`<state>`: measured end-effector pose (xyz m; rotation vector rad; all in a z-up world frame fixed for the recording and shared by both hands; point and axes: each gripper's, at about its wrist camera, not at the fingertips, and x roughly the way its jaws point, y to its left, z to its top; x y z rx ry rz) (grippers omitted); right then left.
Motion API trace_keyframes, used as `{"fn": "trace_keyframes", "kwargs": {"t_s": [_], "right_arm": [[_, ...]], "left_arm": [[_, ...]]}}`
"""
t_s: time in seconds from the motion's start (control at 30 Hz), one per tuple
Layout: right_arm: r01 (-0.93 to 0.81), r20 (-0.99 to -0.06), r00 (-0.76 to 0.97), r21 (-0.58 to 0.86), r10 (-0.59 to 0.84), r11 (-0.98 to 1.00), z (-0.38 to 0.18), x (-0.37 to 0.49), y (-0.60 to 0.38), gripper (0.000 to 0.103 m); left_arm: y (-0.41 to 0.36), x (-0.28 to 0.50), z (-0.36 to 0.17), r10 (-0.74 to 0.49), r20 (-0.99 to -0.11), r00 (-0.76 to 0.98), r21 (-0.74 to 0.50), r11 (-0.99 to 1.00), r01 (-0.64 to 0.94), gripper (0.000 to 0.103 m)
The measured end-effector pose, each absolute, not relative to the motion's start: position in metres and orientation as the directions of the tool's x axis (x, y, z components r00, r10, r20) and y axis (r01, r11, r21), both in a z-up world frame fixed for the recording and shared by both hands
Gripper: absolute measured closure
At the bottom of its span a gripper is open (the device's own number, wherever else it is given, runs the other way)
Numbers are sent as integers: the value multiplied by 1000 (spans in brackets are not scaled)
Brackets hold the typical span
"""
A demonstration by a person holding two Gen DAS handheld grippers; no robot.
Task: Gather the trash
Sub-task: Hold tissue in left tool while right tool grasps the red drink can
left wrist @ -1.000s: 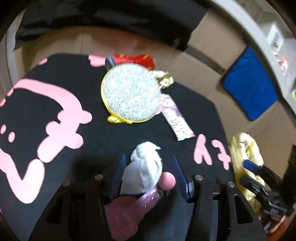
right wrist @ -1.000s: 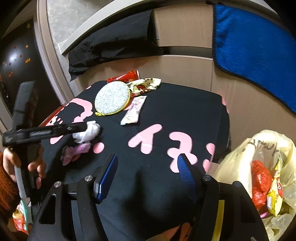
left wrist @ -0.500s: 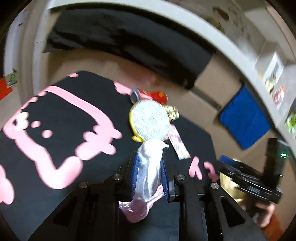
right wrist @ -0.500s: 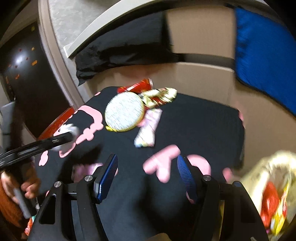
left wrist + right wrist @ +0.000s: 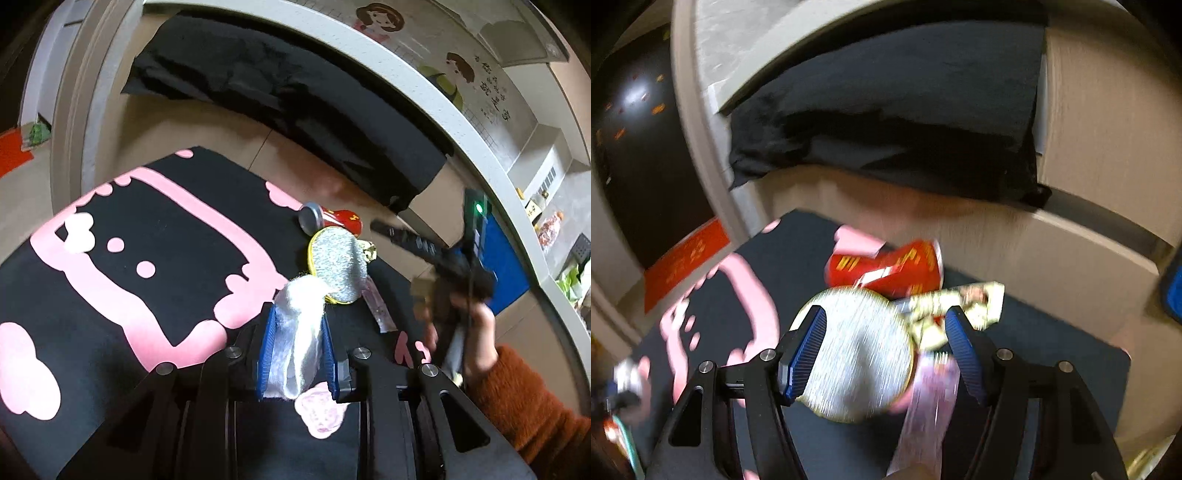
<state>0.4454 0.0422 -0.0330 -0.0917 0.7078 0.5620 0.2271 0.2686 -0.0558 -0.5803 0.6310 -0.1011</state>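
Left hand-held gripper (image 5: 298, 347): jaws clamped on a wad of white tissue (image 5: 301, 325), which stands up between the blue pads and pokes out above them. A pink wrapper (image 5: 320, 410) hangs beneath the wad, just below the pads; whether it is pinched with the tissue or merely clinging to it cannot be told.

Right hand-held gripper (image 5: 886, 354): jaws standing apart, nothing between the pads. This view is motion-blurred.

Landmark for positions: the round silver scouring pad with a yellow rim (image 5: 857, 354), lying on the tabletop (image 5: 155, 229), which is covered by a black cloth with pink markings.

- Red can (image 5: 886, 267): on its side, just behind the pad and touching or nearly touching its far edge; the blur prevents a firmer reading.
- Gold-and-white crumpled wrapper (image 5: 960, 306): just beside the pad, to its right in the right wrist view, close to the can.
- Pale pink printed wrapper (image 5: 931, 398): flat on the cloth, at the pad's near right edge, running toward the camera.
- The open right jaws frame the pad from above; contact cannot be determined.

In the left wrist view, the person's other hand (image 5: 476, 332), in a rust-orange sleeve (image 5: 524, 410), holds the second tool to the right of the pad, above the tabletop.
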Motion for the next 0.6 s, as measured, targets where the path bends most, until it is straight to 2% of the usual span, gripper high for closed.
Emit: {"fn": "trace_keyframes", "kwargs": {"t_s": [0.17,0.37,0.6], "right_arm": [[-434,-635,630,189,447,881,-41,501,54,39],[-391,-726,529,250,439,886,-80,550,73,39],[-430,-721,392,406,572,806,-95,542,66,37]], "left_arm": [[280,235,-68,-278,-530,801,-565,820,-89,79],[291,242,-84,-287,-548,786,-588,800,-117,79],[292,242,-90,-289,-552,782,-602,787,-134,79]]}}
